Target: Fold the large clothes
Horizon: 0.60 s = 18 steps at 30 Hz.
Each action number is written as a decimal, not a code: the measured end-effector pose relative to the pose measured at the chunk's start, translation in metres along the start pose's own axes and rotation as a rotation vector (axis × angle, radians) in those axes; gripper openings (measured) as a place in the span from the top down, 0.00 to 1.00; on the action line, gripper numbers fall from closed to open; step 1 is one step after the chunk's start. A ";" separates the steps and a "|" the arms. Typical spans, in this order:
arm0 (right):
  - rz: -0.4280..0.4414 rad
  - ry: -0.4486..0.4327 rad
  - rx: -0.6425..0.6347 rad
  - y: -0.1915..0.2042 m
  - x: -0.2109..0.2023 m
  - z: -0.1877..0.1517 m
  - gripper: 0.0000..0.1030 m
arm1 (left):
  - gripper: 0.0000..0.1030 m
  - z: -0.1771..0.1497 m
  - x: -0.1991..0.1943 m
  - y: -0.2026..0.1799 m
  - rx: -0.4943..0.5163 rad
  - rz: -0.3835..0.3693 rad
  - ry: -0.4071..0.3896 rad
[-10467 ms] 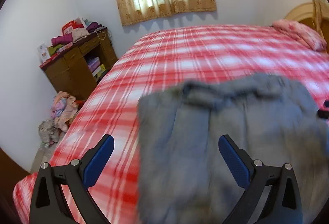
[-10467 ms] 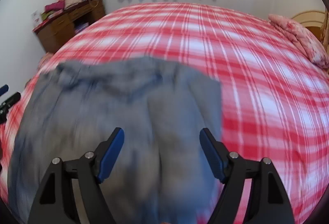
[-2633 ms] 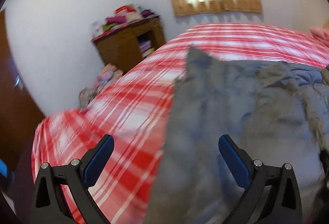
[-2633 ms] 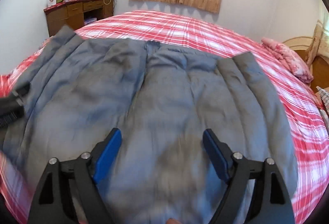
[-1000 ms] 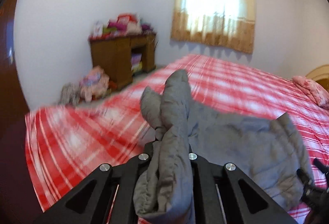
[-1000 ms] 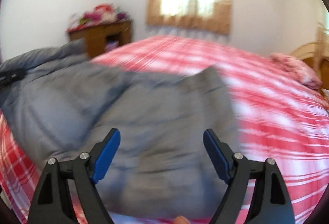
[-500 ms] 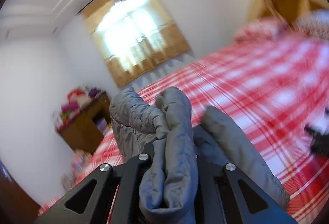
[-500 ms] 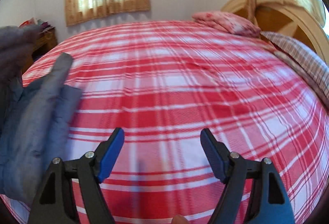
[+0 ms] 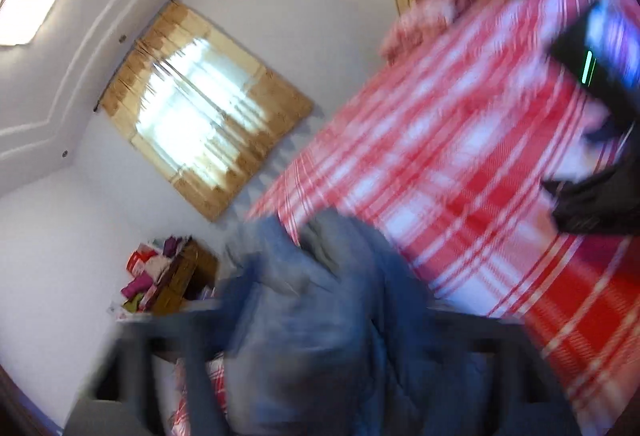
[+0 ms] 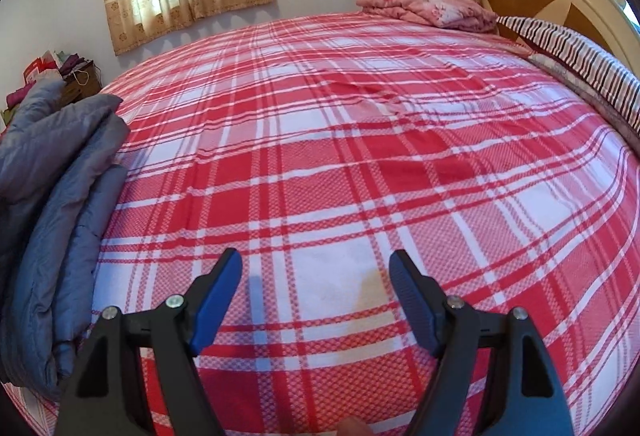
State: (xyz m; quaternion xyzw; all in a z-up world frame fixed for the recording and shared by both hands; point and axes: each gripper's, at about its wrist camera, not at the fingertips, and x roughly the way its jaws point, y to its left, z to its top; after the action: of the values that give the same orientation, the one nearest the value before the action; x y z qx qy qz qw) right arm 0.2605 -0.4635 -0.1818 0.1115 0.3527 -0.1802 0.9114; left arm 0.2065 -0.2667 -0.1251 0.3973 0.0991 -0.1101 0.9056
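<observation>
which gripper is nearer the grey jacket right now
Left. The left gripper has the jacket bunched between its fingers, though that view is blurred. The right gripper hangs open over bare bedspread, the jacket off to its left.

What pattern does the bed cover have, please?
The bed cover is a red-and-white plaid, clearest in the right wrist view.
</observation>
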 end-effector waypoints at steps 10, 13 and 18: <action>0.062 -0.110 -0.183 0.086 -0.065 0.093 0.46 | 0.02 -0.053 0.055 0.180 -0.412 0.251 0.274; 0.101 -0.097 -0.294 0.157 -0.082 0.123 0.46 | 0.02 -0.107 0.105 0.227 -0.568 0.369 0.454; 0.069 -0.079 -0.454 0.265 -0.081 0.133 0.48 | 0.02 -0.168 0.154 0.258 -0.743 0.411 0.616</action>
State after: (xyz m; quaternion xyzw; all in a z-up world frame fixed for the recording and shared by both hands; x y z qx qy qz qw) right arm 0.3937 -0.2459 -0.0096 -0.0917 0.3441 -0.0691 0.9319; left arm 0.4097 0.0101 -0.0979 0.0746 0.3130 0.2345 0.9173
